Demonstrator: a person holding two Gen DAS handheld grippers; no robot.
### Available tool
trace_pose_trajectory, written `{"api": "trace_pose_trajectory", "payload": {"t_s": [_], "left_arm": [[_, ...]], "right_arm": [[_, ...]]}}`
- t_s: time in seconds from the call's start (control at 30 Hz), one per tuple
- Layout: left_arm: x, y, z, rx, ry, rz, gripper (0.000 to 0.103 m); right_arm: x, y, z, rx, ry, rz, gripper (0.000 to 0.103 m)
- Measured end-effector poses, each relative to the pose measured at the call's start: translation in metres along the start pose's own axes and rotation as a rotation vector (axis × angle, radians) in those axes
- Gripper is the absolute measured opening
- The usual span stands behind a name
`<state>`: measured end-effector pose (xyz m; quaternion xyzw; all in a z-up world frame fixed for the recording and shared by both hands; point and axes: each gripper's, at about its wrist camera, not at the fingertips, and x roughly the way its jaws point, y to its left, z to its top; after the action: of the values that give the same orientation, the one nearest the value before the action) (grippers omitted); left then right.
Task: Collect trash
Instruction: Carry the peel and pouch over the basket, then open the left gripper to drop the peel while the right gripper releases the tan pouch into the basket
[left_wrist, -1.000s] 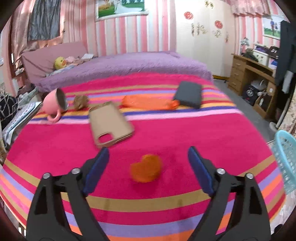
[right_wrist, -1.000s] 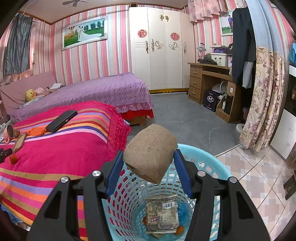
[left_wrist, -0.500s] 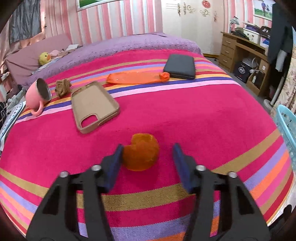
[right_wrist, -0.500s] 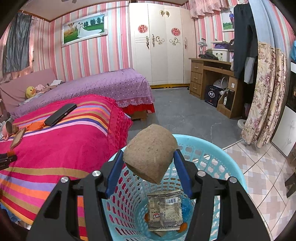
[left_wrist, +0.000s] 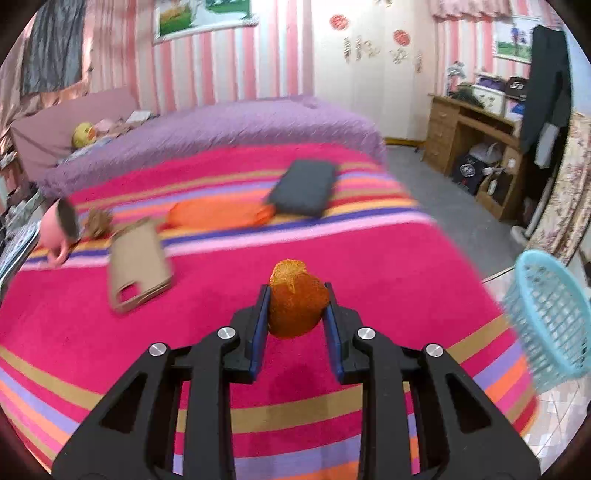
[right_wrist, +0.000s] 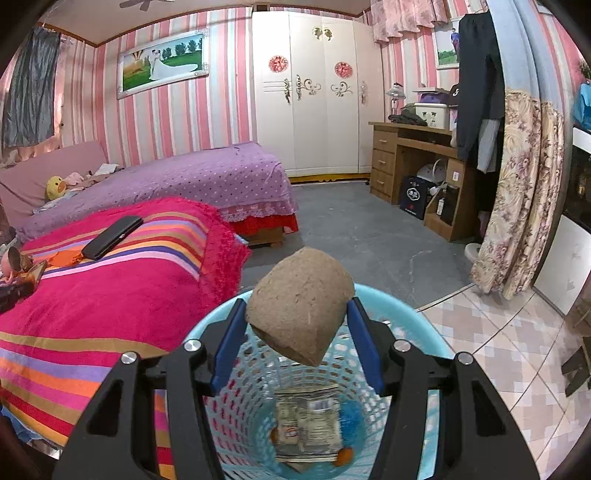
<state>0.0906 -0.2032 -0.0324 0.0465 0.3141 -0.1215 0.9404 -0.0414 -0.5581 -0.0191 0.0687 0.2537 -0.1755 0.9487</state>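
My left gripper (left_wrist: 296, 306) is closing on a piece of orange peel (left_wrist: 297, 301), its blue pads pressing both sides, and the peel hangs just above the striped pink blanket (left_wrist: 388, 266). A light blue mesh basket (left_wrist: 546, 317) stands past the bed's right edge. My right gripper (right_wrist: 295, 325) is shut on a brown cardboard tube (right_wrist: 300, 315) and holds it over the same basket (right_wrist: 399, 306). A crumpled wrapper (right_wrist: 308, 424) and small scraps lie at the basket's bottom.
On the blanket lie a tan phone case (left_wrist: 136, 264), an orange bag (left_wrist: 218, 214), a dark grey case (left_wrist: 303, 188), a pink mug (left_wrist: 59, 227) and a brown scrap (left_wrist: 98, 223). A purple bed (right_wrist: 177, 181), a wooden desk (right_wrist: 417, 166) and a white wardrobe (right_wrist: 317, 92) stand beyond.
My left gripper's jaws closed from wide apart onto the orange peel and lifted it off the blanket, swinging right toward the basket. The right gripper stayed still, holding the tube.
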Motion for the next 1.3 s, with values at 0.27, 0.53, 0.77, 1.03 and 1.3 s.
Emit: {"api": "trace_pose_trajectory", "payload": {"t_s": [0.27,0.53,0.77,1.03,1.3], "left_arm": [[-0.008,-0.122,0.006,0.097,-0.036,-0.141,0.026],[0.005,-0.226,-0.002,0.186,0.006,-0.261,0.026],[0.022,-0.277,-0.013,0.237,0.069,-0.325,0.028],[0.017,-0.258,-0.005,0.271,-0.005,-0.261,0.086],[0.015,-0.209,0.004,0.196,-0.024,-0.219,0.093]], "right_arm": [[0.002,-0.041,-0.005,0.029,0.036,-0.057,0.055],[0.0,-0.072,-0.012,0.045,0.051,-0.114,0.055],[0.001,-0.083,-0.014,0.052,0.05,-0.132,0.055],[-0.001,-0.08,-0.014,0.044,0.04,-0.126,0.055],[0.009,-0.069,-0.016,0.039,0.049,-0.105,0.056]]}}
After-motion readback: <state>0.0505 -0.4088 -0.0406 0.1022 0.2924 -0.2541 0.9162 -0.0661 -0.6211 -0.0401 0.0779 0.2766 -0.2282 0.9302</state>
